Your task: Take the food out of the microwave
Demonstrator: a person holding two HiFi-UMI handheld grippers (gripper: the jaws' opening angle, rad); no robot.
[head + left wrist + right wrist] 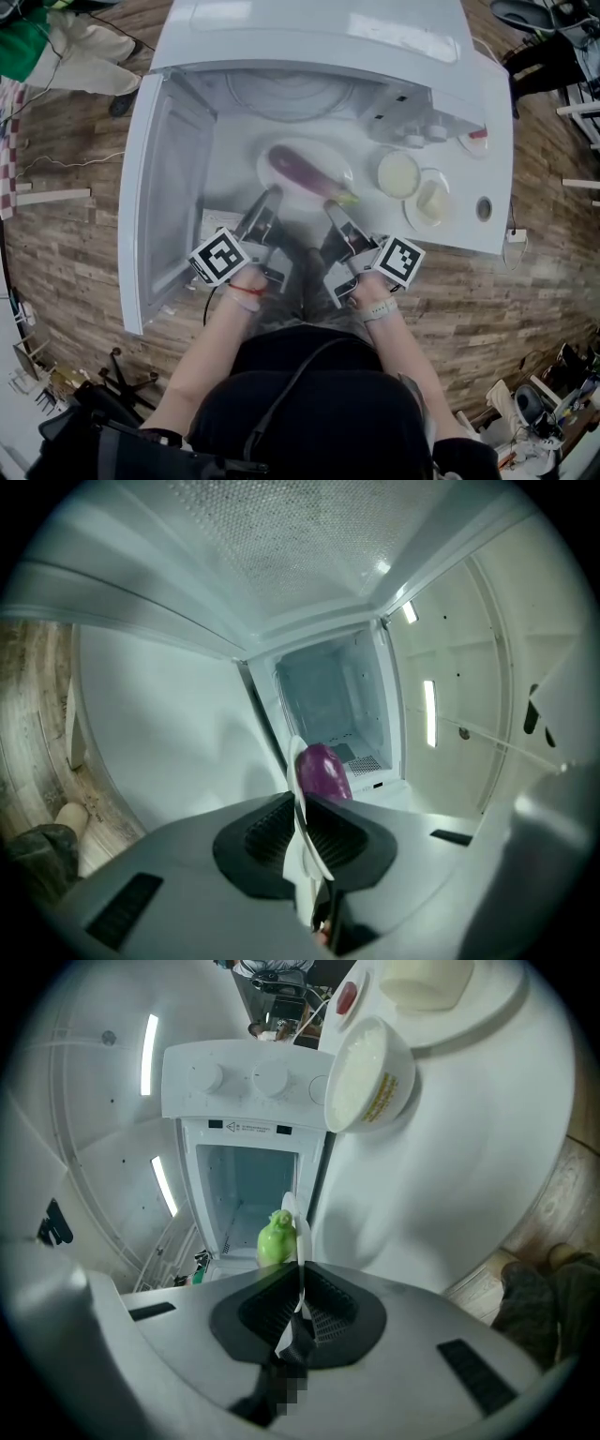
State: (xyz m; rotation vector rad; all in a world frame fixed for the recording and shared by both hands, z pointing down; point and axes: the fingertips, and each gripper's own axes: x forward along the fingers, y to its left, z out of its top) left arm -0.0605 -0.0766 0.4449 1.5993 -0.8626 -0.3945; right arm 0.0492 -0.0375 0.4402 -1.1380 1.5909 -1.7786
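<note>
Jaws of the left gripper (270,199) and right gripper (333,210) are pinching the plate's (272,155) near rim, eggplant (300,170) riding just outside the microwave (309,37) mouth; judgement: level, matched hands are needed so nothing rolls off.

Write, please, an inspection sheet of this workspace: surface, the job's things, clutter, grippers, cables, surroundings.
Surface: white table, bare along its front edge.
Job's things: eggplant lies on a white plate at the opening of the microwave; its door stands open.
Clutter: bowl and small dish on the table beside the microwave.
Grippers: left gripper and right gripper, jaws shut on the plate's rim, one at each side.
Cables: thin cable on the floor.
Surroundings: wood-pattern floor; a person's legs beyond the door.
</note>
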